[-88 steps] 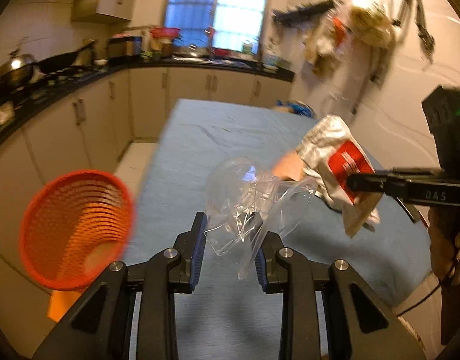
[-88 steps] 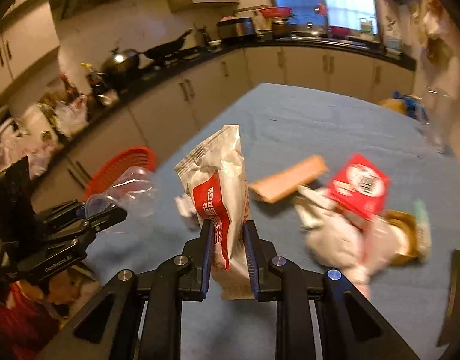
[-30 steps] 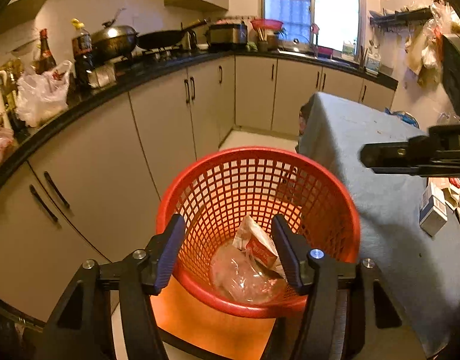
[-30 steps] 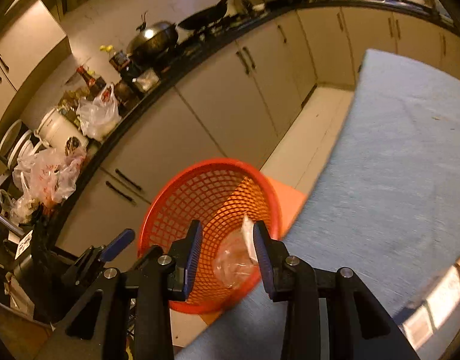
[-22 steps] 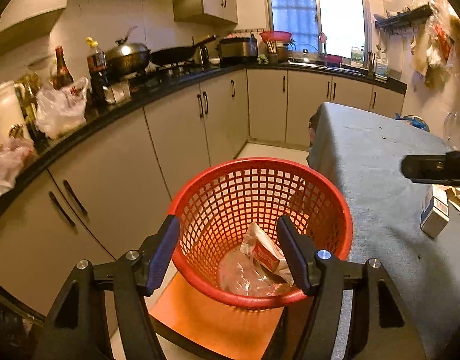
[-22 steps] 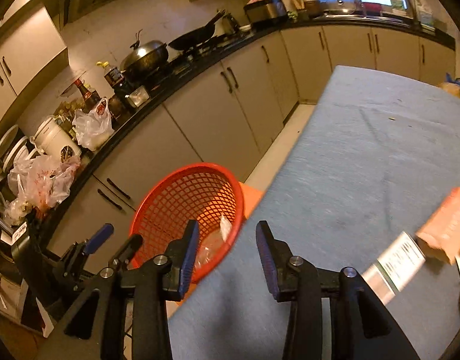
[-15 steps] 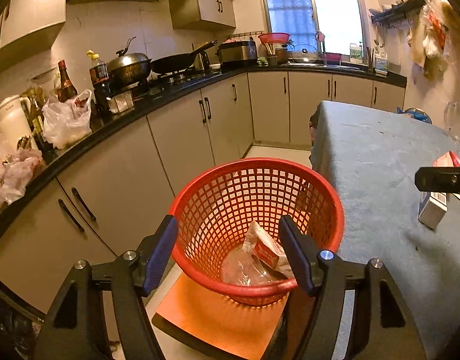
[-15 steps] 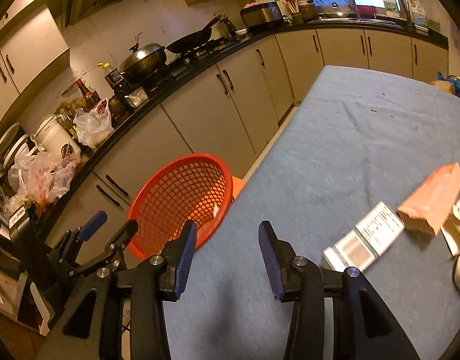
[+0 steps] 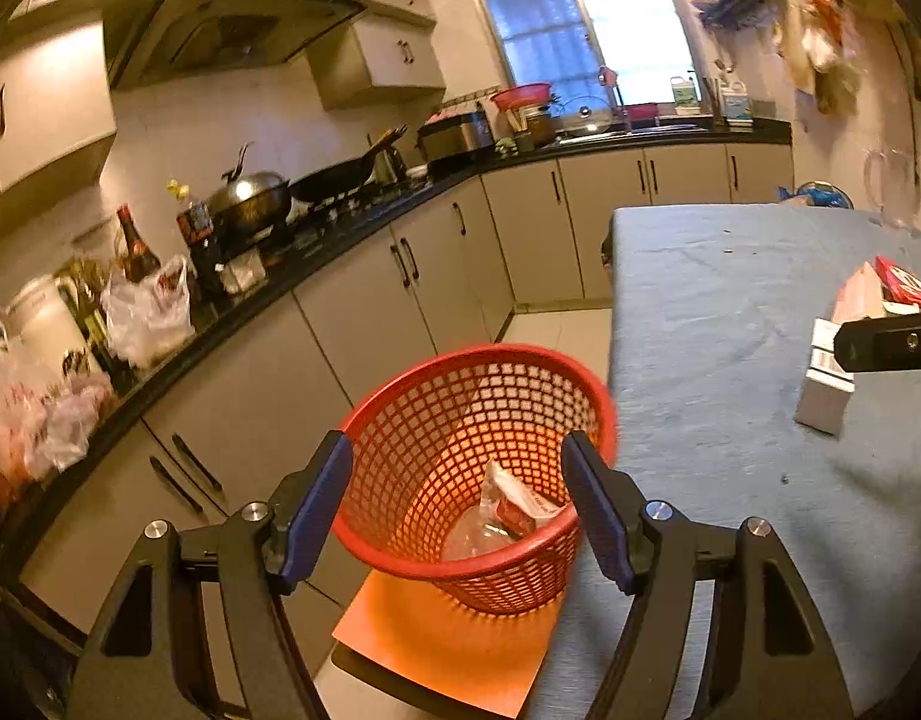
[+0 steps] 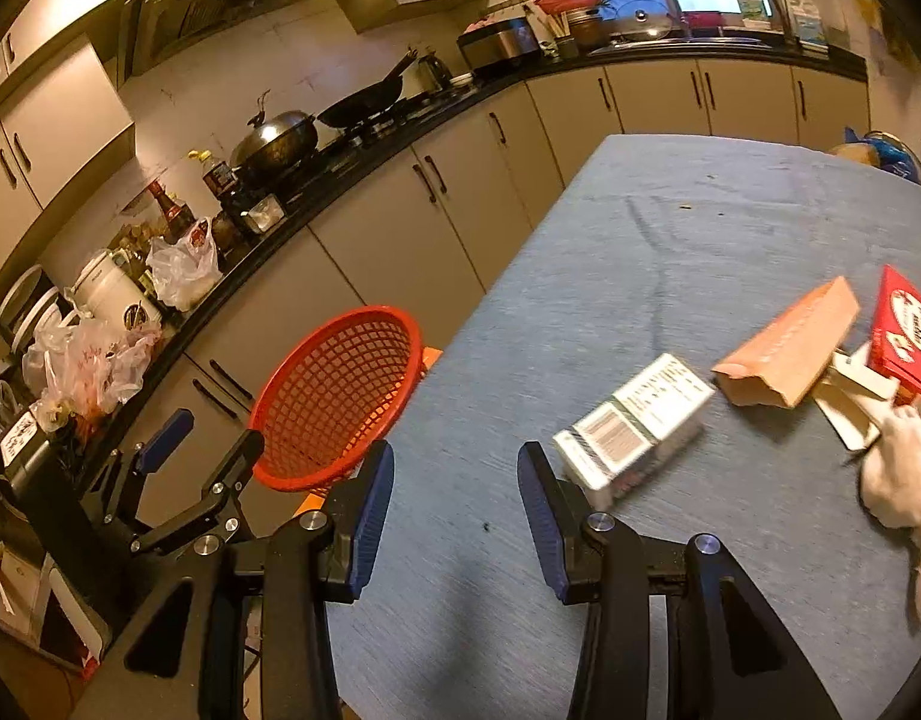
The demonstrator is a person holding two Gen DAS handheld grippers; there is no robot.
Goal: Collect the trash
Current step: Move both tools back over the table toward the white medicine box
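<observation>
A red mesh basket (image 9: 478,468) stands on an orange stool beside the table and holds a clear plastic piece and a white-and-red wrapper (image 9: 514,501). My left gripper (image 9: 457,501) is open and empty above the basket. My right gripper (image 10: 454,516) is open and empty over the blue table (image 10: 670,276). A white box (image 10: 634,426) lies just ahead of its right finger. An orange carton (image 10: 790,354), a red box (image 10: 910,336) and white crumpled trash (image 10: 898,474) lie further right. The basket also shows in the right wrist view (image 10: 340,402).
Kitchen cabinets and a dark counter (image 9: 316,240) with pots, bottles and plastic bags run along the left. The left gripper's body (image 10: 160,498) sits left of the basket in the right wrist view. The orange stool (image 9: 454,642) sits under the basket.
Both grippers dropped their trash into the basket and opened. The right gripper has swung back over the table toward the white box. The left gripper has pulled back a little from the basket.
</observation>
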